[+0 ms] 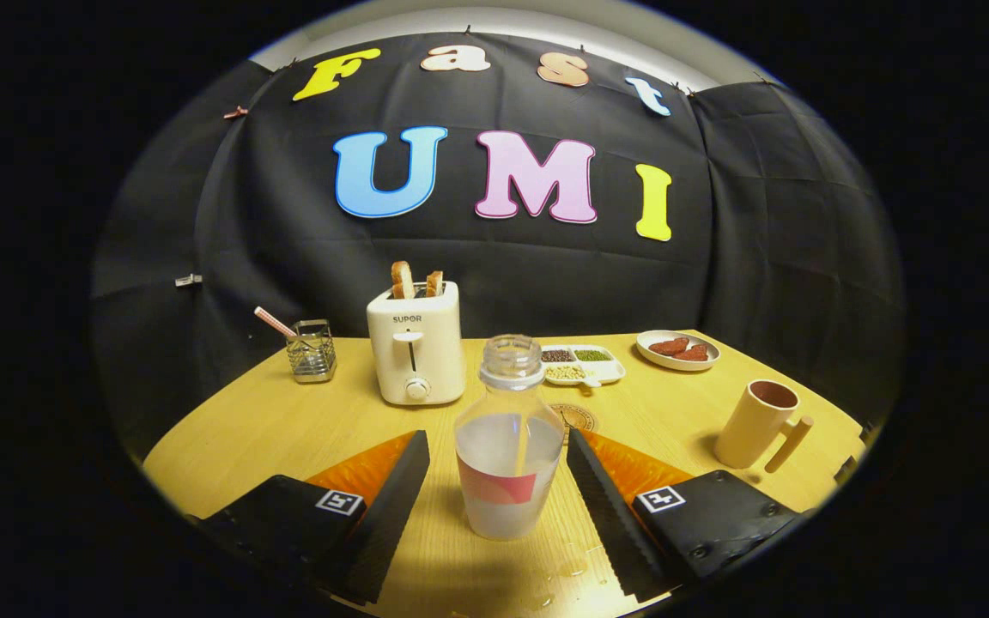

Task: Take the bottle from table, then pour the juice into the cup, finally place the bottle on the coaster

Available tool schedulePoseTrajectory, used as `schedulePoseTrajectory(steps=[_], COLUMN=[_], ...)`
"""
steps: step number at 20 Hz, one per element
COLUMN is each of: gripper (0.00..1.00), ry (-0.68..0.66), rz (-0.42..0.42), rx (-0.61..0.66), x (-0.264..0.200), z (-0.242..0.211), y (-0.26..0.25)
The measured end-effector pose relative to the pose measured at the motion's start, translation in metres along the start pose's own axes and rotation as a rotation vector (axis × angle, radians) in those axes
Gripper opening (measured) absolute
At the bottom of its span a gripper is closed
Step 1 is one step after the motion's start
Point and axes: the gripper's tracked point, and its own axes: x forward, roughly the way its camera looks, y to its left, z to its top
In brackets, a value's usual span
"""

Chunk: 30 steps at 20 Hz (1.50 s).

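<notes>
In the gripper view, the hand-held gripper (pixel 499 468) has its two fingers spread wide, released and grasping nothing. Between them stands the clear plastic bottle with a white neck ring and a red-and-pink label (pixel 507 446), upright on the light wooden table (pixel 245 429), its cap off and pale, cloudy juice filling it to about the shoulder. A gap shows on each side of the bottle, so neither finger touches it.

Beyond the bottle, partly hidden by it, lies a round tan coaster with a printed emblem (pixel 579 419), flat on the table and bare. To the right of the right finger, well apart from the bottle, stands the beige mug with a stick-like handle (pixel 756 425); its inside looks dark, and whether it holds any liquid cannot be told. A few small drops of liquid (pixel 567 568) lie on the table near the fingers.

Further back stand a cream two-slot toaster with toast slices in it (pixel 415 354), a clear glass holder with a striped straw (pixel 310 350), a white divided dish of beans and grains (pixel 582 365) and a white oval plate with reddish pieces of food (pixel 677 349).

By the look of it, the task is at its very start: the bottle is framed but not yet gripped. Grasping, lifting, pouring into the mug and setting the bottle on the coaster all seem to remain.
</notes>
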Motion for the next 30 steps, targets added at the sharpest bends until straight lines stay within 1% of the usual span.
schedulePoseTrajectory(steps=[2, 3, 4, 7, 9, 10, 11, 13, 16, 18, 20, 23, 24, 25, 27, 30], gripper=[0.99, 0.98, 0.96, 0.95, 0.92, 0.84, 0.83, 0.82, 0.77, 0.77, 0.76, 0.73, 0.71, 0.7, 0.7, 0.7], ry=[0.015, 0.017, 0.017, 0.006, 0.007, 0.002, 0.0, 0.006, -0.004, 0.001, 0.004, 0.047, 0.064, 0.067, 0.057, 0.064], rz=[-0.026, -0.023, -0.025, -0.031, -0.045, -0.047, -0.049, -0.036, -0.025, -0.028, -0.008, 0.03, 0.028, 0.024, 0.034, 0.046], rx=[-0.033, -0.05, -0.067, -0.091, -0.106, -0.108, -0.105, -0.091, -0.098, -0.103, -0.103, -0.088, -0.093, -0.085, -0.015, 0.154], x=[0.012, 0.017, 0.022, 0.033, 0.036, 0.037, 0.037, 0.04, 0.039, 0.038, 0.038, 0.038, 0.04, 0.031, 0.026, 0.02], z=[-0.014, -0.018, -0.019, -0.02, -0.023, -0.022, -0.021, -0.023, -0.023, -0.026, -0.025, -0.029, -0.028, -0.02, -0.003, 0.018], y=[-0.002, -0.001, 0.0, -0.001, -0.005, -0.003, -0.003, 0.002, 0.01, 0.009, 0.011, 0.01, 0.005, -0.001, -0.009, -0.023])
